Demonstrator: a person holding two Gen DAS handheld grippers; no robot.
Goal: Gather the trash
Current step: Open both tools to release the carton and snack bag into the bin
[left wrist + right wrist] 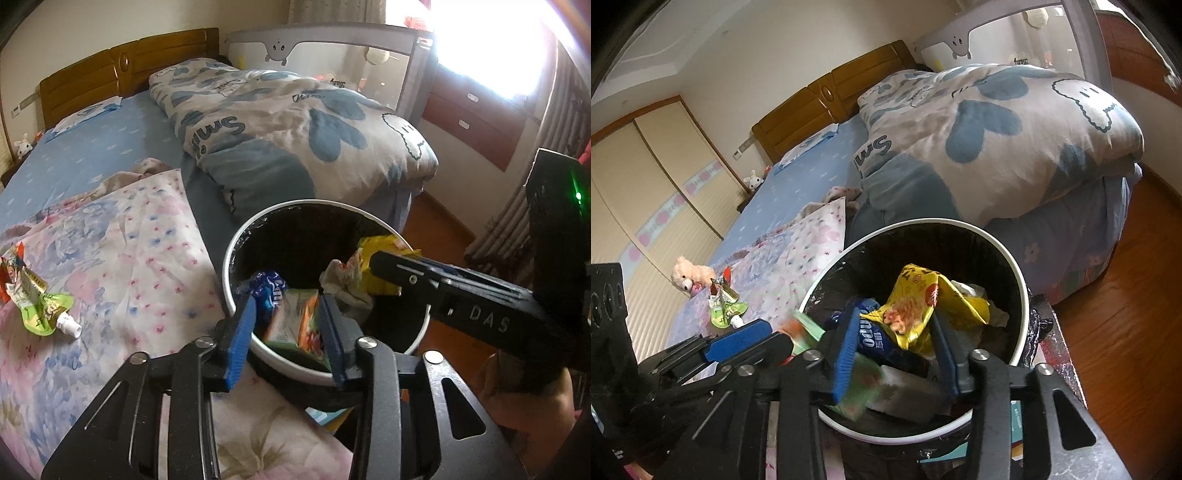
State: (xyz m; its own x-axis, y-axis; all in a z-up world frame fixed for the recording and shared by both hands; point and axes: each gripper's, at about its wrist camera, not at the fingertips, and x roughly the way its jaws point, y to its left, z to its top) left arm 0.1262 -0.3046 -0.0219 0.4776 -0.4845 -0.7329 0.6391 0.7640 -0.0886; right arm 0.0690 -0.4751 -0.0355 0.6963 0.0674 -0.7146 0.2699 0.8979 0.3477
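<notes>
Our left gripper (286,332) and right gripper (897,354), jaws parted and gripping nothing, hung over the bin (236,236) to drop wrappers, the green pouch (44,314) lying at nine o'clock.

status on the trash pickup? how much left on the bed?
Done: blue wrapper and tissue lie in the bin. In hand: left gripper open over the bin with a blurred green-orange packet between its fingers, apparently dropping; right gripper around the yellow packet, grip unclear. Left: green spouted pouch and the wrapper beside it on the bed.
</notes>
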